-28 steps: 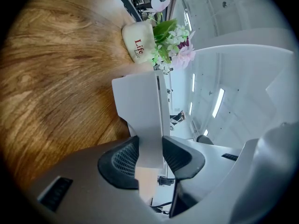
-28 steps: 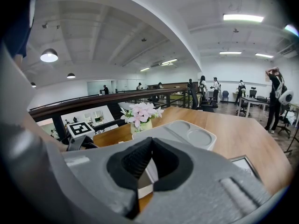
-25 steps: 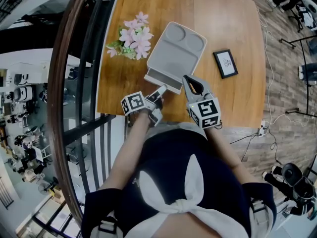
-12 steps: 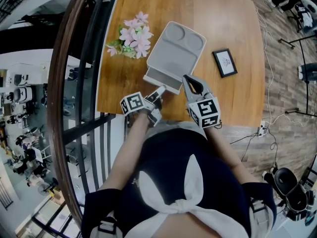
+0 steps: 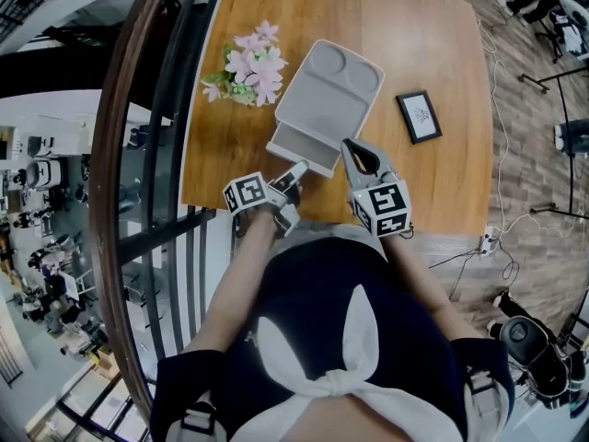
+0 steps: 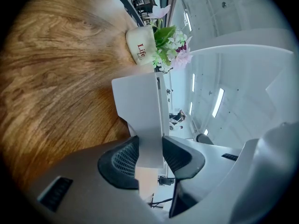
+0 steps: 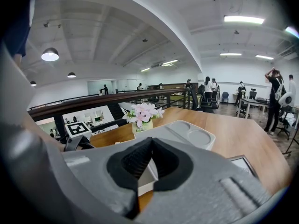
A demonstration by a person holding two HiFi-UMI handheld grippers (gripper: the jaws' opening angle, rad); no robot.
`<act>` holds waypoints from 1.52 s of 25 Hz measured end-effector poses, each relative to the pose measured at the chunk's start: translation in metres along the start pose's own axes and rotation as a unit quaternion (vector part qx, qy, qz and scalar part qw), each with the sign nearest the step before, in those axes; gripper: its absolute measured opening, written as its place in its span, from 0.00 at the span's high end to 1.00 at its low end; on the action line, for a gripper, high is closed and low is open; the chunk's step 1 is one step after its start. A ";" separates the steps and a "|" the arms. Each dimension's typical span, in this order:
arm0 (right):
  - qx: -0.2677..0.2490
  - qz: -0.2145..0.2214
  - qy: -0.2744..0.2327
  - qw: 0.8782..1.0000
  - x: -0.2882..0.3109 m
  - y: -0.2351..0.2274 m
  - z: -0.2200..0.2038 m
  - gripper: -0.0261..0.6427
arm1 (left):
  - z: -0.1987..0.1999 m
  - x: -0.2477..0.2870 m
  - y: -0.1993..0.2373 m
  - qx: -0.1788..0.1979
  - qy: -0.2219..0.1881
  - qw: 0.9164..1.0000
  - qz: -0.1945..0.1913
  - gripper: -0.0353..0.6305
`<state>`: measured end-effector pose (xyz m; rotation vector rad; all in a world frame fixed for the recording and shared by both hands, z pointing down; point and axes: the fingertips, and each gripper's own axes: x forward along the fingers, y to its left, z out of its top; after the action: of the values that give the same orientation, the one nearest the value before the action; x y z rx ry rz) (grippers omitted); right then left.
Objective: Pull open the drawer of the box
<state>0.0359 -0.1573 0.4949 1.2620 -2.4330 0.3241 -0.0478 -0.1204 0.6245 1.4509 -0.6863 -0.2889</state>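
Nothing has moved: the drawer point(image 5: 300, 145) sticks out only a little from the grey box point(image 5: 331, 86) on the table point(image 5: 433, 26). My left hand-held gripper point(image 6: 150, 148) pinches its front; the right hand-held gripper point(image 7: 150, 143) is closed, empty. I think it needs more pulling.

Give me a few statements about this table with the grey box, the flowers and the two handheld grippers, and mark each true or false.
1. The left gripper is clamped on the front panel of the grey plastic drawer. True.
2. The right gripper holds the black-framed picture. False: its jaws are shut on nothing, and the picture lies flat on the brown wooden table, apart from it.
3. The pink flowers in a white pot stand beside the grey box with the tray-shaped top. True.
4. The drawer is pushed fully in. False: it sticks partly out of the box.
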 end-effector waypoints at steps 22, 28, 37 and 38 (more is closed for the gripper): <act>0.008 0.000 -0.002 1.000 -0.011 0.013 -0.006 0.96 | -0.011 -0.021 0.004 -0.002 -0.004 1.000 0.006 0.69; 0.008 0.001 -0.002 1.000 -0.018 0.017 -0.009 0.96 | -0.017 -0.027 0.004 -0.001 -0.006 1.000 0.007 0.69; 0.004 -0.003 -0.001 1.000 -0.028 0.022 -0.016 0.96 | -0.024 -0.037 0.006 -0.002 -0.010 1.000 0.007 0.69; 0.005 -0.003 -0.001 1.000 -0.029 0.023 -0.017 0.96 | -0.025 -0.038 0.006 -0.002 -0.011 1.000 0.007 0.69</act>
<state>0.0365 -0.1166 0.4966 1.2731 -2.4324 0.3327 -0.0641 -0.0781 0.6219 1.4403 -0.7123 -0.2963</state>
